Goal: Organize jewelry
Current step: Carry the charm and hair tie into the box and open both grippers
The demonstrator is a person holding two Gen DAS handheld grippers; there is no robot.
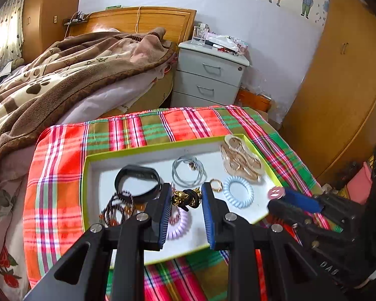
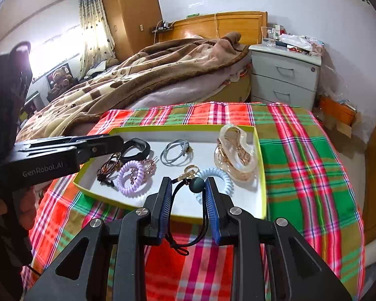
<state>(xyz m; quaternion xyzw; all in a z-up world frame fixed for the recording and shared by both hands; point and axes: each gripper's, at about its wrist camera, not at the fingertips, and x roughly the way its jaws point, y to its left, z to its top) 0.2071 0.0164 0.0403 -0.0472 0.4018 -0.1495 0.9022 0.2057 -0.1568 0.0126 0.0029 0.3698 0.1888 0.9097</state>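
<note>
Left gripper (image 1: 186, 198) pinches a gold-beaded black hair tie (image 1: 186, 197) above the tray (image 1: 137, 151); right gripper (image 2: 188, 188) clamps a black cord hair tie (image 2: 196, 184) at its near edge

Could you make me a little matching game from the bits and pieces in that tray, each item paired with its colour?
Items:
1. spiral hair tie by the tray's near left edge
2. spiral hair tie near the gold ring
3. wristband
4. thin cord loops

Colours:
A. grey
B. black
C. lilac
D. pale blue

Pairs: 1-C, 2-D, 3-B, 4-A
</note>
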